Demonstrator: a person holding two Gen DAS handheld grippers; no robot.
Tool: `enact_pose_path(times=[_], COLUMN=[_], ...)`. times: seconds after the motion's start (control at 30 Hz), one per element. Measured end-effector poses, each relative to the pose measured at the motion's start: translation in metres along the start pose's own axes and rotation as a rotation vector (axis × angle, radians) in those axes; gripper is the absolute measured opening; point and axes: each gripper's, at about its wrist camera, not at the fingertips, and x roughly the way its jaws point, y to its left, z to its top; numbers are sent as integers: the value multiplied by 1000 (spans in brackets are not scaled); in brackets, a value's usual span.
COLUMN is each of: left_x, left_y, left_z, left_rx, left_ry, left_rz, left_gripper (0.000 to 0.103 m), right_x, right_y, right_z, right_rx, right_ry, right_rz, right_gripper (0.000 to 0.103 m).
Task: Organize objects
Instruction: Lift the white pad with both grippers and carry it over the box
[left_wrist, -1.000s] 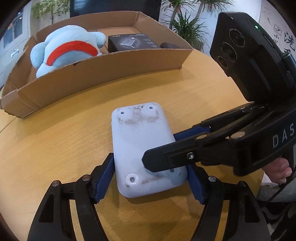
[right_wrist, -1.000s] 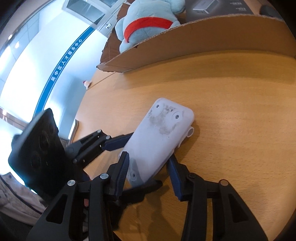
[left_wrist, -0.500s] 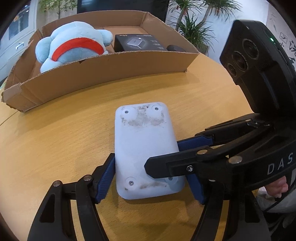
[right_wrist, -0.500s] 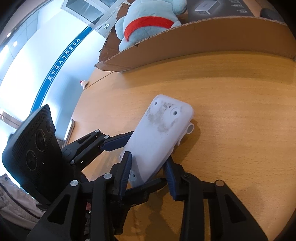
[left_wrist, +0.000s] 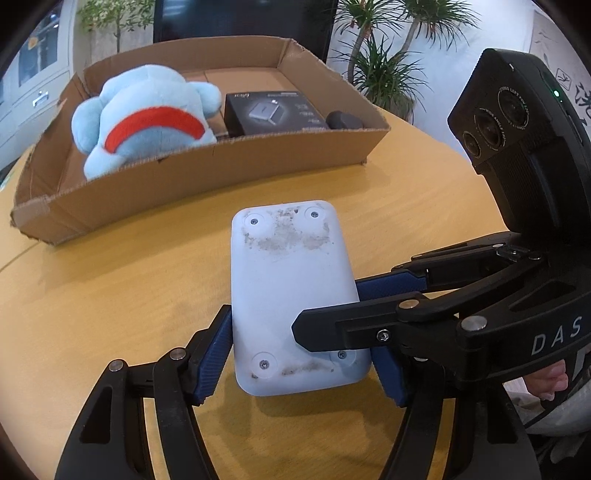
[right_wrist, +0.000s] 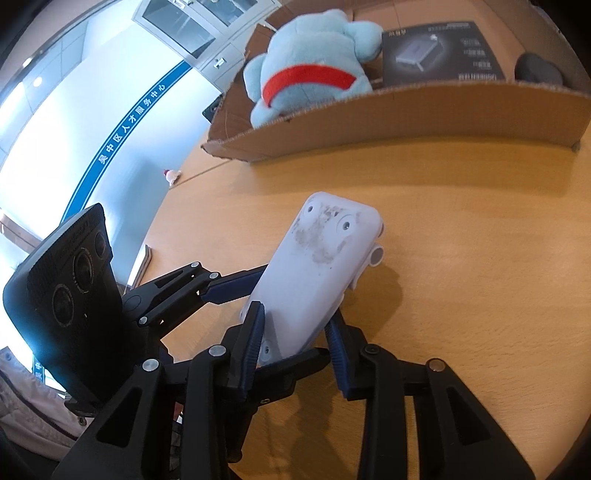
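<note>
A white plastic device (left_wrist: 291, 280) with screws and grey smudges on its upturned face sits low over the wooden table (left_wrist: 110, 295), its near end tilted up. My left gripper (left_wrist: 301, 354) is shut on it, blue pads pressing its two long sides. My right gripper (right_wrist: 295, 317) comes in from the right and is shut on the same near end, one black finger (left_wrist: 332, 332) lying over the top face. In the right wrist view the left gripper's blue finger (right_wrist: 232, 290) touches the device (right_wrist: 317, 266) from the left.
A shallow cardboard box (left_wrist: 221, 170) stands behind on the table. It holds a light blue plush toy with a red band (left_wrist: 140, 125), a black product box (left_wrist: 273, 110) and a dark grey object (left_wrist: 345, 120). Potted plants (left_wrist: 380, 70) stand beyond.
My right gripper's jaws have narrowed until the pads meet the device's near end. The left gripper keeps its grip, and the device has hardly shifted.
</note>
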Motion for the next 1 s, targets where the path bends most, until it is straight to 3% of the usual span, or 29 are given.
enact_pose_path(times=[1.0], left_x=[-19], left_y=[6], left_z=[86], left_rx=[40], left_ry=[-59], left_rz=[83], left_gripper=[69], right_x=[-30], right_y=[30], right_z=[74], right_rx=[-155], right_ry=[-72], right_rz=[-56], right_gripper=[31])
